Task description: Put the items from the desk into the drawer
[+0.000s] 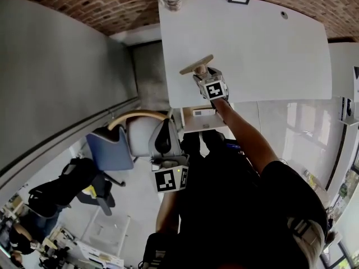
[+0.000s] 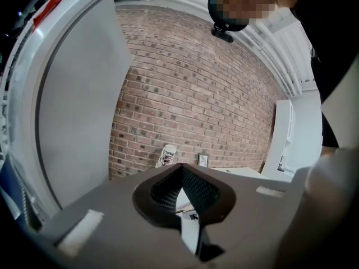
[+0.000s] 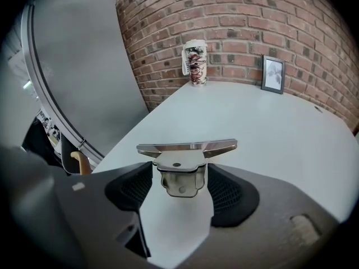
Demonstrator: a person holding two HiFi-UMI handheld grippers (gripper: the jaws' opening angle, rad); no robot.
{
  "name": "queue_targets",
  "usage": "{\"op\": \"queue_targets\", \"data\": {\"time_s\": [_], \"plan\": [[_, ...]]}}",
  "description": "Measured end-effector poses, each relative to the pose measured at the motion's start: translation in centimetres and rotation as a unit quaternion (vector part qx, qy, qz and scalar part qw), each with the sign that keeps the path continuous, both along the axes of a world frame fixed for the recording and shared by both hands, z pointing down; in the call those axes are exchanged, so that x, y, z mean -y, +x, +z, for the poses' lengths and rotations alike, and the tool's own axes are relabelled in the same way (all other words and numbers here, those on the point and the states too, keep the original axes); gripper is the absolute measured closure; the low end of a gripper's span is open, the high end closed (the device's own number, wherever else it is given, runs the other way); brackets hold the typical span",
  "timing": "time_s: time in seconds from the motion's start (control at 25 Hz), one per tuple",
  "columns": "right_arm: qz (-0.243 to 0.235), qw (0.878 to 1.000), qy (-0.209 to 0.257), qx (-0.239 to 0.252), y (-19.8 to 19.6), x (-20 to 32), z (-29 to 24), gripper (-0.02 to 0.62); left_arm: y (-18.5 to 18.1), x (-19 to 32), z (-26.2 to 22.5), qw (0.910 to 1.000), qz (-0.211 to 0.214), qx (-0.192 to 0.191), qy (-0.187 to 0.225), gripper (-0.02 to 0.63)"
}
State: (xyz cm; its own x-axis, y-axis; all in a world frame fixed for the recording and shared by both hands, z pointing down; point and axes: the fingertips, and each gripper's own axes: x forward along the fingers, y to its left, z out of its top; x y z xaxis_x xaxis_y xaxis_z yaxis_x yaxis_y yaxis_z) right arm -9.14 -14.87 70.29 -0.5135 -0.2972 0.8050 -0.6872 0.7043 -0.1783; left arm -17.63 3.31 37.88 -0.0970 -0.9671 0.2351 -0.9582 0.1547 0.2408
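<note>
Glossy bare metal tool point(image 3: 185, 167), smooth matt white desk point(image 3: 269, 133), rough brick wall point(image 3: 252, 15), paper cup point(image 3: 195, 62)

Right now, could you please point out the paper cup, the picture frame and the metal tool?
paper cup point(image 3: 196, 63), right gripper view, its printed side.
picture frame point(image 3: 273, 74), right gripper view, the picture's middle.
metal tool point(image 3: 180, 172), right gripper view, its lower body.

Left gripper point(image 2: 181, 168) with jaws closed together, nothing between them, brick wall point(image 2: 196, 94) ahead, patterned paper cup point(image 2: 169, 154) and small picture frame point(image 2: 203, 160) on white desk point(image 2: 245, 171), grey panel point(image 2: 78, 111) at left
</note>
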Motion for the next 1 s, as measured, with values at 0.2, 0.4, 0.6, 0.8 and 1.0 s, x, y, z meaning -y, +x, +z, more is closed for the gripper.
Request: {"op": "queue_targets", "data": {"time_s": [0.2,0.4,0.6,0.8,1.0], "plan": [[0.000,1.000,0.006,-0.006,-0.4,0.4,0.5,0.285,-0.2,-0.3,0.2,1.0000,-0.001,0.001,-0.001,0.591],[0.001,1.000,0.019,-0.017,-0.2,0.9,1.1,0.298,-0.3,-0.6,0.5,1.0000,-0.001,-0.002,-0.004,0.591],[-0.004,1.000,0.016,-0.003,-0.3,0.8,0.7,0.308,-0.1,-1.0,0.6,1.0000,0.000,-0.003,-0.005,0.591],[0.002,1.000,0.022,-0.004,0.6,1.1,0.2,0.311,0.2,-1.3,0.4,1.0000,0.004,-0.003,-0.001,0.591],[0.001,1.000,0.022,0.008,1.3,0.2,-1.2,0.311,0.6,-1.6,0.1,0.9999,0.008,-0.002,0.006,0.591]]}}
